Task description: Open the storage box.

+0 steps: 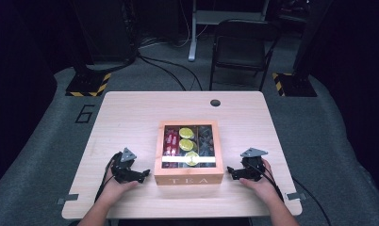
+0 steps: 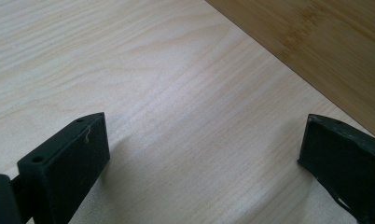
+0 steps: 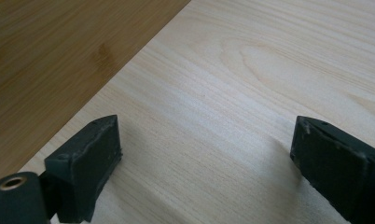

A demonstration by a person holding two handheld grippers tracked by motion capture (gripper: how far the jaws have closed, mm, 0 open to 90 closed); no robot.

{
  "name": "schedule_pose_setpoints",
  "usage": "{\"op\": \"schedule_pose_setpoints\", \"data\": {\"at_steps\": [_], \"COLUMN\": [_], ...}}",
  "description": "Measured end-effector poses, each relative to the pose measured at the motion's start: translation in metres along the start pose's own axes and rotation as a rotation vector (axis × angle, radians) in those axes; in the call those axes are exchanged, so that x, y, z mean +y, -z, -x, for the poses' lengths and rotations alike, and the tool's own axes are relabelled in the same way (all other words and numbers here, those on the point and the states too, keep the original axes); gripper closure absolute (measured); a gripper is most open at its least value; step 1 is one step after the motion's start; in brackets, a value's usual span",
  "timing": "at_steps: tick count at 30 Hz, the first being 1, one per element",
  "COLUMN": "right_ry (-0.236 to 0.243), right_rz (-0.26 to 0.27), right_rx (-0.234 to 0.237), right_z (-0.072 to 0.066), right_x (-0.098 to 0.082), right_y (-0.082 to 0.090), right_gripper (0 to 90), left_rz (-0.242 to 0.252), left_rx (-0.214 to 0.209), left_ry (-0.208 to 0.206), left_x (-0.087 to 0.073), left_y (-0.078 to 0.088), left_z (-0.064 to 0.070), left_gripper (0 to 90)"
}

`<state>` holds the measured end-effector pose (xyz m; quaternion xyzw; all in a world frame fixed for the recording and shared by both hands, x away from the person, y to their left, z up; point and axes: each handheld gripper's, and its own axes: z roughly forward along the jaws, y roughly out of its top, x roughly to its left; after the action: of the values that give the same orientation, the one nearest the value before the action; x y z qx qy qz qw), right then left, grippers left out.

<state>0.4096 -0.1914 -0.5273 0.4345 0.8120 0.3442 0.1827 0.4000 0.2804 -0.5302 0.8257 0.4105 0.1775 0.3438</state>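
On the pale wooden table [image 1: 131,110], the left gripper [image 1: 141,174] rests just left of the tea box [image 1: 188,178], its jaws spread wide with bare tabletop between them; nothing stands between it and the box's side wall. The box sits mid-table toward the near edge, a light wood case lettered TEA on its front, with a windowed lid down. Through the window show red packets [image 1: 170,143] in the left compartment, yellow-green round packets [image 1: 186,139] in the middle, dark ones [image 1: 206,140] at right. The right gripper [image 1: 231,171] lies just right of it, jaws likewise apart, holding nothing.
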Motion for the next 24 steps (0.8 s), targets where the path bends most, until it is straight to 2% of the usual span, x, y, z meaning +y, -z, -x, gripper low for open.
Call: {"op": "schedule_pose_setpoints", "data": {"at_steps": [7,10,11,12,14,15,16,18,19,20,21,23,24], "right_ry": [0.013,0.007,-0.002,-0.006,0.017,0.008,0.008,0.017,0.017,0.012,0.016,0.021,0.012], "right_rz": [-0.005,-0.010,-0.014,-0.016,-0.032,-0.048,-0.048,-0.056,-0.056,-0.048,-0.057,-0.051,-0.043], "right_rx": [0.003,0.006,0.007,0.005,0.009,0.015,0.015,0.019,0.019,0.013,0.012,0.012,0.007], "right_z": [0.000,-0.001,-0.002,-0.002,0.000,-0.001,-0.001,-0.001,-0.001,-0.002,-0.003,-0.002,-0.003], "right_x": [0.000,0.001,0.002,0.002,0.003,0.005,0.005,0.006,0.006,0.006,0.006,0.006,0.007], "right_y": [0.001,0.002,0.002,0.003,0.004,0.006,0.006,0.008,0.008,0.008,0.010,0.010,0.012], "right_gripper": [11.6,14.6,15.4,16.7,18.7,22.5,22.5,28.6,28.6,28.8,29.2,29.4,30.2], "left_rz": [-0.003,0.008,-0.003,0.003,-0.004,-0.010,-0.010,-0.004,-0.009,0.006,-0.014,-0.019,-0.021], "left_rx": [0.000,0.005,-0.003,0.005,-0.006,-0.008,-0.008,-0.005,-0.021,-0.020,-0.034,-0.048,-0.056], "left_ry": [-0.001,-0.001,0.000,0.003,-0.002,-0.013,-0.013,-0.004,-0.002,0.001,0.005,0.007,0.025], "left_x": [0.000,0.000,0.000,0.000,0.001,0.001,0.001,0.002,0.002,0.002,0.003,0.005,0.006], "left_y": [0.000,0.000,0.002,0.002,0.005,0.007,0.007,0.008,0.009,0.008,0.010,0.010,0.011], "left_z": [0.000,-0.001,-0.001,-0.001,-0.002,-0.003,-0.003,-0.003,-0.004,-0.003,-0.003,-0.002,0.000], "left_gripper": [1.9,3.0,4.0,5.8,11.3,18.9,20.6,23.2,23.2,24.9,26.2,27.5,28.1]}}
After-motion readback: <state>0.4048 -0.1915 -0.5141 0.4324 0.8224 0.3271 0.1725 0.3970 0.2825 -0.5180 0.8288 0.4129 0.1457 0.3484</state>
